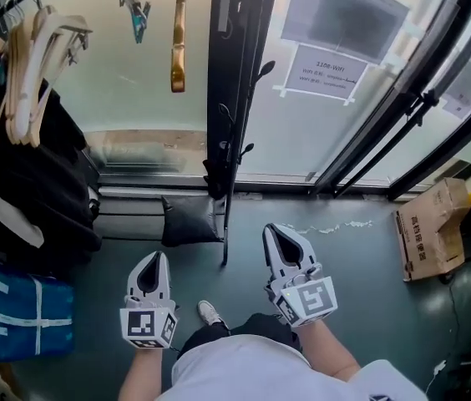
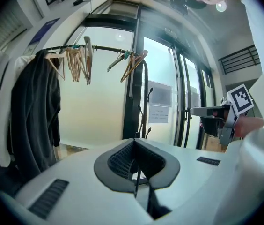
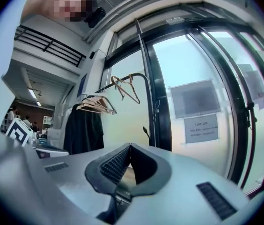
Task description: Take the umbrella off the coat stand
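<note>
Head view | left claw (image 1: 157,261), right claw (image 1: 274,234) sitting together, empty | coat stand (image 1: 234,98) running off top edge | dark shape (image 1: 216,178) on it reading unclear

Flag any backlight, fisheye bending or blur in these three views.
Head view: the bright frosted glass wall backlights the black hanging coat, which loses detail. Left gripper view: fisheye bows the black clothes rail; dark vignette corners. Right gripper view: black door frames curve strongly.
</note>
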### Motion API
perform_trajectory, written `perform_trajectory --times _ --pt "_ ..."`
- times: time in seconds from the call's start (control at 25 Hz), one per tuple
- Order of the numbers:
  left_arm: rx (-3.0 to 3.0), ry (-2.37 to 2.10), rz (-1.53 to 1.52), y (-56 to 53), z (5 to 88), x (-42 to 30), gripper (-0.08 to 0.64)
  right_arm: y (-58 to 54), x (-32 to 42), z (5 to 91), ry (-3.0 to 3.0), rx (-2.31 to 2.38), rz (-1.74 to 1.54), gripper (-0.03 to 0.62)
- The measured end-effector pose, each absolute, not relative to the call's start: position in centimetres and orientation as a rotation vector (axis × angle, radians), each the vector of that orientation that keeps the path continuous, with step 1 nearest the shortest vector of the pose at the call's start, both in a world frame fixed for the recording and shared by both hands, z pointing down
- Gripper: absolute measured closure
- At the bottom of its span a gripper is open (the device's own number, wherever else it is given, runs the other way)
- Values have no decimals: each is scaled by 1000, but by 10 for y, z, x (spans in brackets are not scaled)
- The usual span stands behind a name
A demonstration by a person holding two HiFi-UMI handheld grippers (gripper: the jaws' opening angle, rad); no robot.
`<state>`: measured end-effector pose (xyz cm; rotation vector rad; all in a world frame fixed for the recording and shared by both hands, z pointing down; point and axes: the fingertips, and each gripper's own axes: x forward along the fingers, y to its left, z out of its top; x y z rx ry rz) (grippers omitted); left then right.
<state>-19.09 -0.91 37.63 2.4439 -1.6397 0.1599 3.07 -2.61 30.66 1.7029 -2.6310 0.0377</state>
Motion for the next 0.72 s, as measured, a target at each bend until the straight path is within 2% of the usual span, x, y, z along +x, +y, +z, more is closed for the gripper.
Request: perform_trajectory --times 0.28,0.72 --pt "2499 -1578 146 -45 372 -174 537 -46 48 320 -2567 1764 84 574" --pt "2512 -1684 163 -71 353 -160 537 -85 41 356 -2662 1576 162 574"
